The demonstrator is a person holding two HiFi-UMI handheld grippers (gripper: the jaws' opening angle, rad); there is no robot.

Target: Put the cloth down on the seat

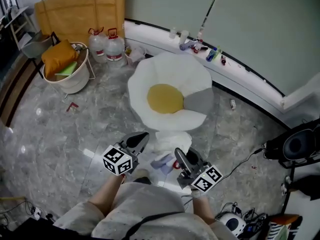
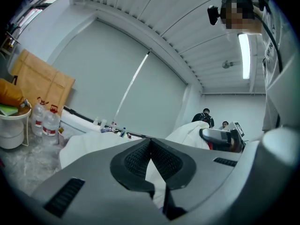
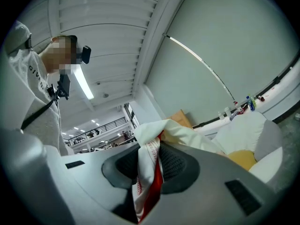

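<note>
Head view: two grippers, the left gripper [image 1: 141, 138] and the right gripper [image 1: 178, 156], are holding one white cloth [image 1: 173, 140] just in front of one egg-shaped seat [image 1: 150, 79].

Left gripper view: its fingers [image 2: 133, 159] are clamping plain white cloth.

Right gripper view: only here is red print showing on the cloth, which its fingers [image 3: 176, 165] are pinching.

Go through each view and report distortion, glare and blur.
Head view: fisheye bends the white ledge, marble floor shows soft sheen. Left gripper view: dark round vignette, ceiling lamp blown out. Right gripper view: same vignette, leaning pole bowed into an arc.
</note>
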